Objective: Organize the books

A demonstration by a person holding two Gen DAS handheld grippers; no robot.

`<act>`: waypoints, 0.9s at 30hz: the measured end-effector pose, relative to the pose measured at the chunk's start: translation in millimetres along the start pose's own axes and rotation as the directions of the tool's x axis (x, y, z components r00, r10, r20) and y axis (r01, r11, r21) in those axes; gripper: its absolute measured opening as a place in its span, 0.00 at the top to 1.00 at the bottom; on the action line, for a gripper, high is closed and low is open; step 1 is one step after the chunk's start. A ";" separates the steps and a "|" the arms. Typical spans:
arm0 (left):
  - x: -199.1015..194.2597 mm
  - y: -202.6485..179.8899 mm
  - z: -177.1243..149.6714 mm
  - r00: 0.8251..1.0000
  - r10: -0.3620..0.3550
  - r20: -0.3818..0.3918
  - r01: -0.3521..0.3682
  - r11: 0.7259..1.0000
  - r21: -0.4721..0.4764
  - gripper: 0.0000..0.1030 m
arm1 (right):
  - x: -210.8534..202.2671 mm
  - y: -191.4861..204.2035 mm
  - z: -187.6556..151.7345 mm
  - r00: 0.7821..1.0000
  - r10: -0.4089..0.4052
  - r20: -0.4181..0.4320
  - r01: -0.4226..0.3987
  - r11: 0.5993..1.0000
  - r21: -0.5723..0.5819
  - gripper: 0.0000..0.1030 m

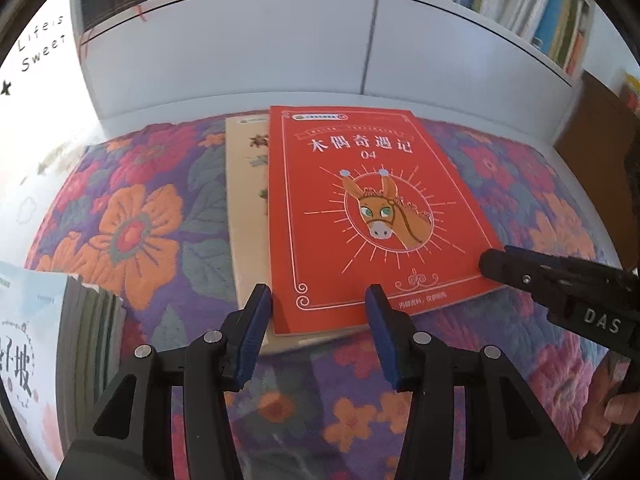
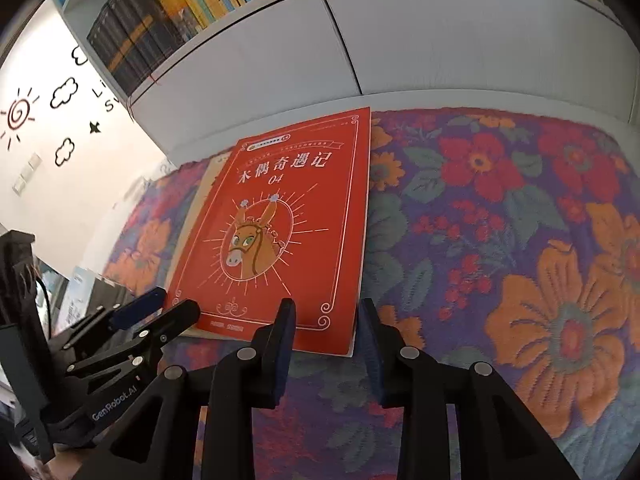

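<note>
A red book (image 1: 360, 208) with a donkey on its cover lies flat on a beige book (image 1: 246, 216), both on a floral cloth (image 1: 132, 236). My left gripper (image 1: 318, 312) stands open over the red book's near left corner, with the near edge between its blue pads and neither pad pressing on it. My right gripper (image 2: 326, 320) is open too, straddling the red book's (image 2: 280, 232) near right corner. In the left wrist view the right gripper (image 1: 494, 266) reaches in from the right to that corner. The left gripper (image 2: 168, 308) shows at the book's near left in the right wrist view.
A white cabinet (image 1: 280, 52) stands behind the cloth, with a shelf of upright books (image 2: 160, 16) above it. A stack of books (image 1: 28, 360) sits at the near left. A hand (image 1: 624, 404) shows at the right edge. The wall (image 2: 48, 128) carries decals.
</note>
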State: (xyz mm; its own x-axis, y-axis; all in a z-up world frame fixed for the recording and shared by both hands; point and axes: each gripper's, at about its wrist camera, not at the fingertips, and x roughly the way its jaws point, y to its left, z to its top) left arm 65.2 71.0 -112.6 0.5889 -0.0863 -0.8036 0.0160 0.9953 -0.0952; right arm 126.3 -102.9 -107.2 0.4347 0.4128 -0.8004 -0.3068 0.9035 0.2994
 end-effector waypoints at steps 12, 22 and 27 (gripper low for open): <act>-66.7 -22.5 -90.1 0.981 -0.164 -0.099 0.166 0.986 0.009 0.56 | -53.3 -1.7 -81.5 0.995 -0.015 -0.101 0.009 0.998 -0.066 0.66; -83.2 -16.1 -126.3 0.945 -0.265 -0.194 0.278 0.960 0.043 0.56 | -96.7 -28.2 -148.1 0.941 0.195 -0.275 -0.206 0.978 -0.012 0.64; -57.5 -2.1 -100.4 0.928 -0.313 -0.202 0.312 0.949 -0.038 0.61 | -75.4 -52.1 -117.1 0.916 0.296 -0.271 -0.278 0.955 0.103 0.65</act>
State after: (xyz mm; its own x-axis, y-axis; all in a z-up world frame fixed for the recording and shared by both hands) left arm -49.8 69.6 -125.2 0.3788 -0.4001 -0.8346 0.1680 0.9165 -0.3631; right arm 10.4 -194.6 -123.3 0.0774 0.6144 -0.7852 -0.3269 0.7597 0.5622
